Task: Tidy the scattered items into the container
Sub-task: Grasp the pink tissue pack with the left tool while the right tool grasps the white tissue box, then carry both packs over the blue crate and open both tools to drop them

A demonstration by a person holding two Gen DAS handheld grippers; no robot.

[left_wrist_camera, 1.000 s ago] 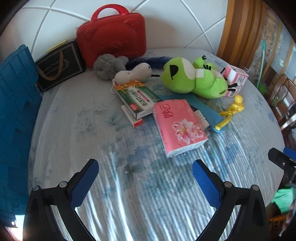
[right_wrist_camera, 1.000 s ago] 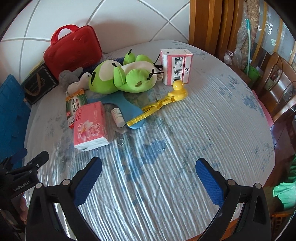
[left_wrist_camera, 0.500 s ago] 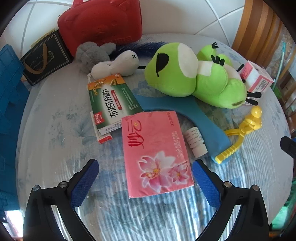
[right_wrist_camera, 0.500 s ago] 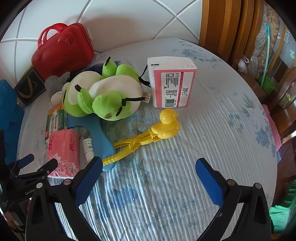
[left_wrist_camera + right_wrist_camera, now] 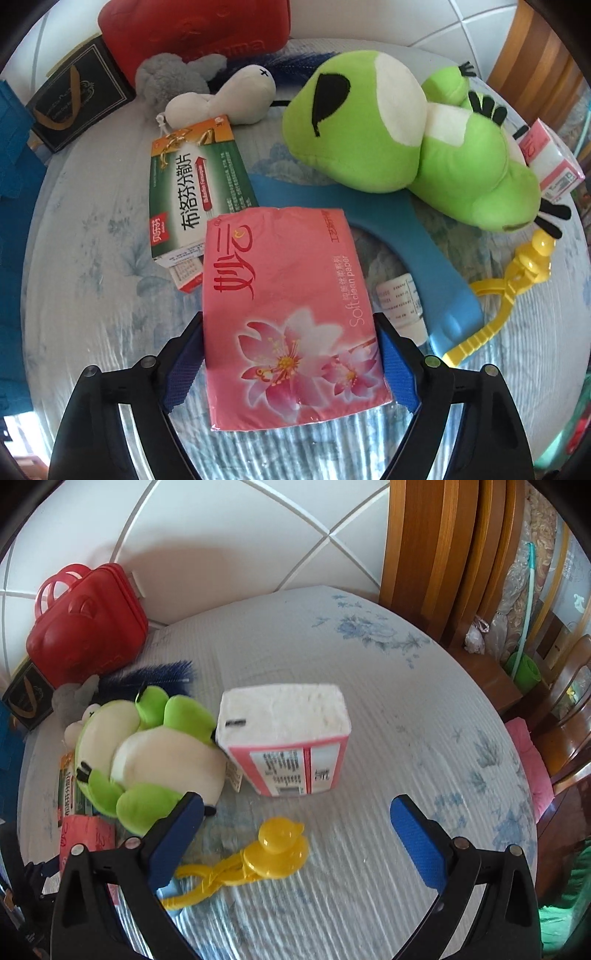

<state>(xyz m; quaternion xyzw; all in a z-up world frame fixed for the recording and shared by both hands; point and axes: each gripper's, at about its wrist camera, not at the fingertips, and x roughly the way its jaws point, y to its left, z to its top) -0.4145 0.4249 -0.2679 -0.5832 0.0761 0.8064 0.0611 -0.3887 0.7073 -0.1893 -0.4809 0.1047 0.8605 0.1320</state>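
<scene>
- Left claw (image 5: 290, 354): blue pads against both long sides of the pink tissue pack (image 5: 284, 295), near its lower end; closed on it, pack flat on the surface (image 5: 92, 280).
- Just beyond the pack, left wrist view only: green medicine box (image 5: 195, 192) with its corner tucked under the pack's top-left, a small red-and-white box (image 5: 186, 280) peeking out beneath both.
- Right of the pack: white bottle (image 5: 402, 302) lying beside a curved blue piece (image 5: 424, 240), touching it.
- Farther out: green frog plush (image 5: 406, 147) lying over the blue piece's upper end; white plush (image 5: 225, 99) and grey plush (image 5: 166, 74) behind the medicine box.
- Back edge: red case (image 5: 192, 29), black box (image 5: 74, 99), blue crate (image 5: 14, 147) at far left, cut off by the frame.
- Right claw (image 5: 295, 830): spread wide, gripping nothing, hovering above the surface.
- Between its fingers, low: yellow duck tongs (image 5: 269, 853), duck head toward the claw's middle, handles running under the left finger.
- Beyond, seen fully in the right wrist view only: open tissue brick (image 5: 284, 734), upright, white top showing, touching the frog plush at its left.
- Right wrist view alone: blue brush (image 5: 162, 675) behind the frog, wooden chairs (image 5: 569, 709) and a pink cushion (image 5: 528, 753) past the surface's right rim.
- Left claw and pink pack visible at that view's lower left edge, mostly hidden.
</scene>
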